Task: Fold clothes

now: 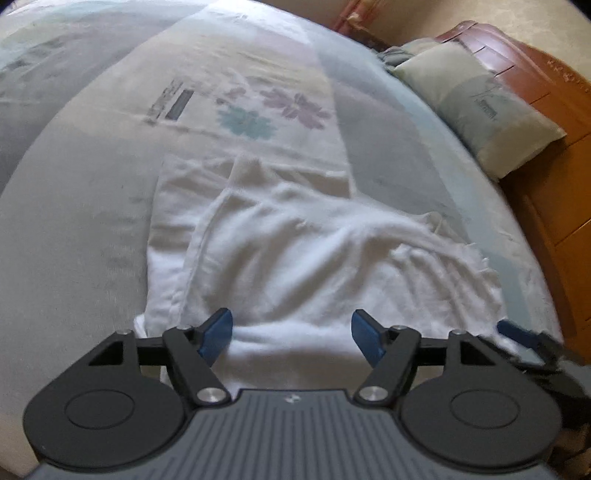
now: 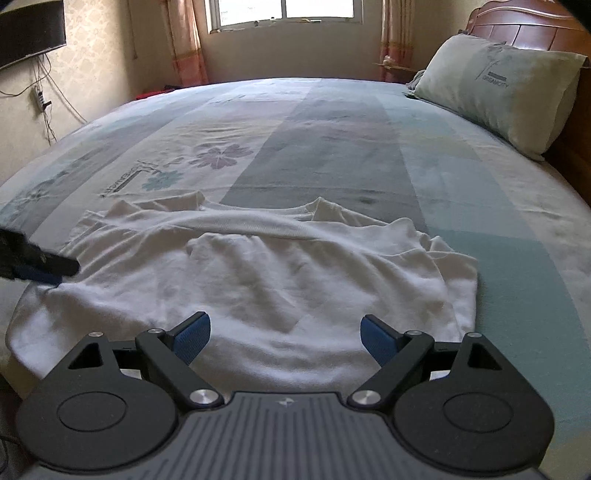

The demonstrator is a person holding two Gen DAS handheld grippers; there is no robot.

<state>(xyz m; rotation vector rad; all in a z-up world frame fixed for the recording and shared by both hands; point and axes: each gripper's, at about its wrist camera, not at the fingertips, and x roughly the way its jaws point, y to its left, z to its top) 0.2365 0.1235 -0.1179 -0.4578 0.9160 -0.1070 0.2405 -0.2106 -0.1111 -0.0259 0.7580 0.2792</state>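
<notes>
A white t-shirt (image 1: 295,240) lies rumpled on the bed, its near edge under both grippers. It also shows in the right wrist view (image 2: 258,280), with its collar at the far side. My left gripper (image 1: 291,336) is open and empty, just above the shirt's near edge. My right gripper (image 2: 284,339) is open and empty over the shirt's near hem. The right gripper's tip shows at the right edge of the left wrist view (image 1: 524,336). The left gripper's tip shows at the left edge of the right wrist view (image 2: 40,266), at the shirt's left side.
The bed sheet (image 2: 332,129) is pale with flower prints and grey-green stripes. A green pillow (image 2: 495,92) leans on the wooden headboard (image 2: 524,26) at the right. A window (image 2: 284,11) is behind the bed. Wooden floor (image 1: 561,206) lies beside the bed.
</notes>
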